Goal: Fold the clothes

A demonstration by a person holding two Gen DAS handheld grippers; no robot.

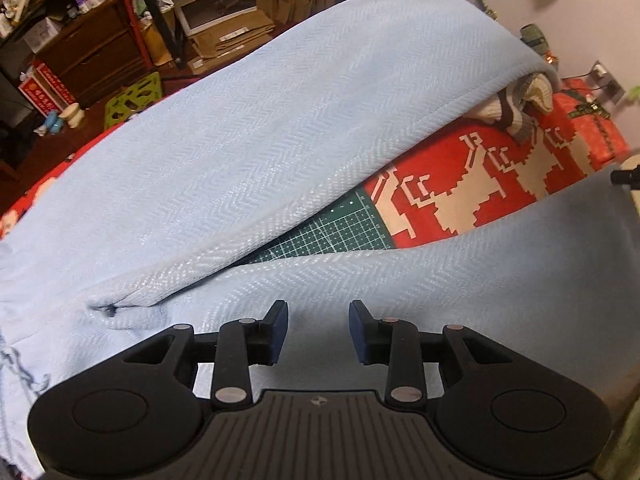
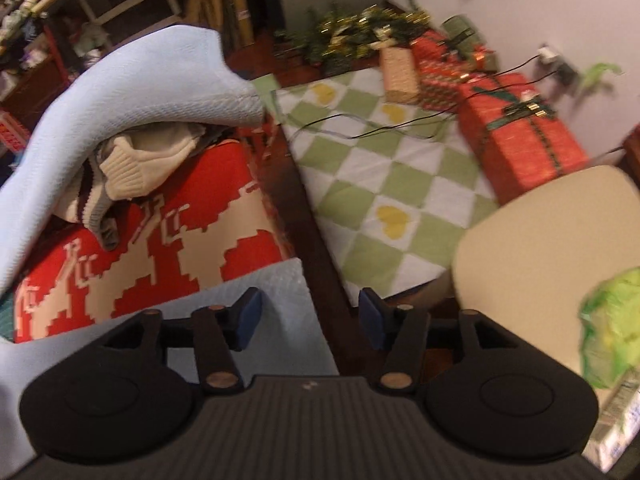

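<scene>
Light blue garment (image 1: 248, 152), herringbone weave, lying across the table's red patterned cloth (image 1: 472, 196). Two long panels spread ahead of the left claw (image 1: 318, 330), meeting at a junction ahead and to its left; between them a wedge of green cutting mat (image 1: 340, 232) shows. The far panel drapes over a heap of knitwear (image 2: 136, 168) ahead and left of the right claw (image 2: 310, 324). The near panel's end lies under the right claw's left finger, at the table edge. Both claws released, jaws apart, grasping nothing. Judged progress: early; the garment is spread but no clean fold is visible, and the knitwear remains unfolded. Beyond the right claw: checked rug (image 2: 380, 168), wrapped gift boxes (image 2: 516, 136).
</scene>
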